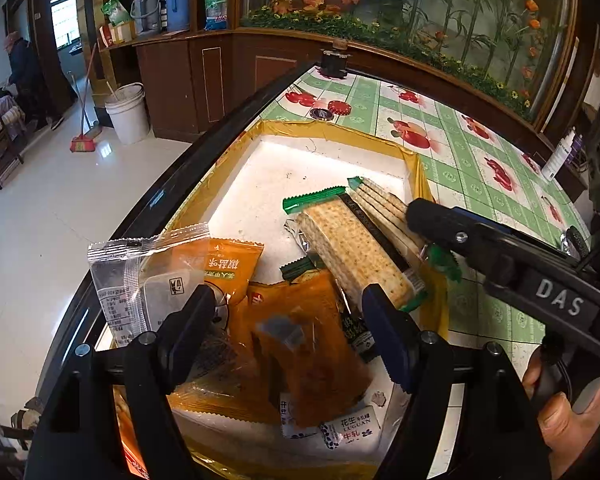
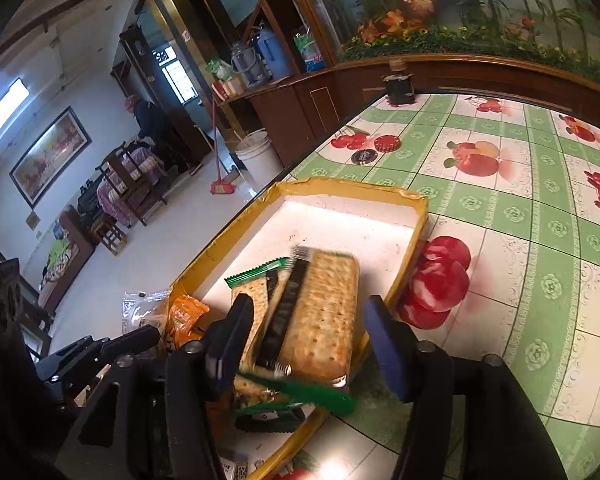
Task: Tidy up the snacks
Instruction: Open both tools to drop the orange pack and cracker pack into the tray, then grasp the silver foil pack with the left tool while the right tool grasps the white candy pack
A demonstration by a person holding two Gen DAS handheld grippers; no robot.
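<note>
Left gripper (image 1: 288,332) hovering with jaws spread wide, pointing toward 12 o'clock. Right gripper (image 2: 308,340) likewise gaping, fingers parted, reaching in from 3 o'clock in the left view. Right hand (image 1: 560,408) gripping its handle at 4 o'clock.

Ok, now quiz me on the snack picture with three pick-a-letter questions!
1. Where are the crackers?
A in the tray
B on the floor
C on the cabinet

2. What colour is the tray's rim?
A blue
B yellow
C pink

3. How are the left fingers?
A wide apart
B shut on a bottle
C shut on a spoon

Answers:
1 A, they lie on the tray's white bottom.
2 B, yellow tape runs round it.
3 A, a wide gap shows between them, above the orange packs.
</note>
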